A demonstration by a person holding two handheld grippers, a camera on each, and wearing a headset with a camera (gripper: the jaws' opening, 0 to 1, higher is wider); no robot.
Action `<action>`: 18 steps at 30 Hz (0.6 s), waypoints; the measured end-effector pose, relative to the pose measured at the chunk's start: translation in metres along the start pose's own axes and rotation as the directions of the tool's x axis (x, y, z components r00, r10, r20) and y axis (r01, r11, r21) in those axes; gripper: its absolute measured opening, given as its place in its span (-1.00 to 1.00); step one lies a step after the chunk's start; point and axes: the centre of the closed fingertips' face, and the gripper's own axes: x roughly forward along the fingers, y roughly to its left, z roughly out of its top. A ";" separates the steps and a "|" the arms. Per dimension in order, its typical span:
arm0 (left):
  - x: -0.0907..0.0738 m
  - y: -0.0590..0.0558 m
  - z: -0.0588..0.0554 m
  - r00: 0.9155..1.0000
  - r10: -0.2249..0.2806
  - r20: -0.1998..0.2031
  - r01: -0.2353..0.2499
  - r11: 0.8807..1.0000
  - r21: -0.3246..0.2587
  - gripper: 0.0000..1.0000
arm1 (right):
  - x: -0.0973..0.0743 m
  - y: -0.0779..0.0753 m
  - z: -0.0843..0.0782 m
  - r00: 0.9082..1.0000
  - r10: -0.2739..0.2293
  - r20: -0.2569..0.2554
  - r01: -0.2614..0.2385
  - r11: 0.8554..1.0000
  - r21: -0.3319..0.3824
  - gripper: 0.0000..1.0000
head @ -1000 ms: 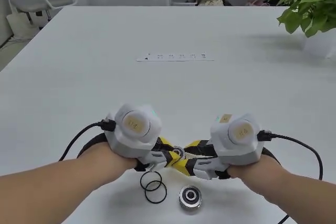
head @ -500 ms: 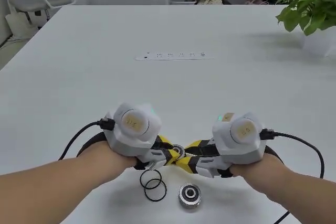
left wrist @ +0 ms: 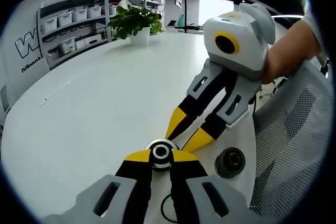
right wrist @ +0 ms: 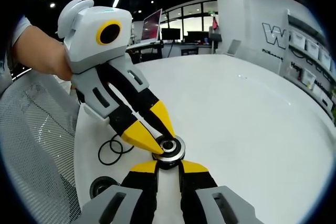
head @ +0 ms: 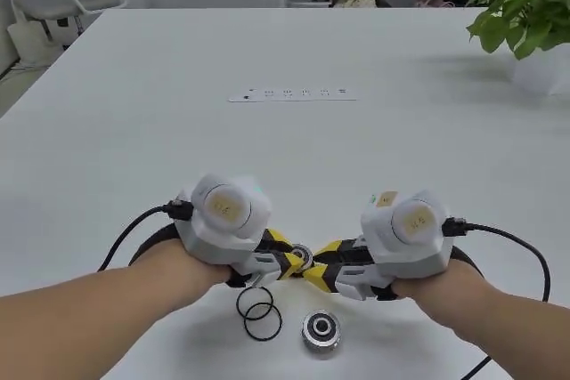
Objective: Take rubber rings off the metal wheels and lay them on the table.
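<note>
Little was changed in 1 s: wheel (head: pixel 301 258) kept above bench (head: pixel 267 157), L gripper (left wrist: pixel 160 156) fingers clamped on it, R gripper (right wrist: pixel 169 163) fingers nearly shut at its rim, hold unclear; stripping judged unfinished.

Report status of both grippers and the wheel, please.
Left gripper shut on metal wheel. Right gripper shut on same wheel. Two rubber rings and second wheel on table. Nothing blocking.

Worktop (head: pixel 134 131) lying open left and far. Power strip (head: pixel 294 95) sitting mid-far, low. Plant (head: pixel 521 2) crowding far right. Two rubber rings (head: pixel 258 311) and loose wheel (head: pixel 321 330) occupying near centre.
</note>
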 end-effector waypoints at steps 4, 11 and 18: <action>0.000 0.000 0.000 1.000 -0.002 0.001 0.002 1.000 -0.001 -0.84 | -0.003 -0.006 -0.005 0.999 -0.027 -0.024 0.027 0.999 -0.025 -1.00; 0.000 0.000 0.000 1.000 0.001 0.004 -0.001 1.000 -0.001 -0.84 | -0.003 -0.002 -0.004 1.000 -0.012 -0.008 0.013 0.999 0.033 -1.00; 0.000 0.000 0.000 1.000 0.006 0.007 -0.006 1.000 0.002 -0.84 | -0.003 -0.003 -0.005 1.000 -0.013 -0.006 0.014 0.996 0.083 -1.00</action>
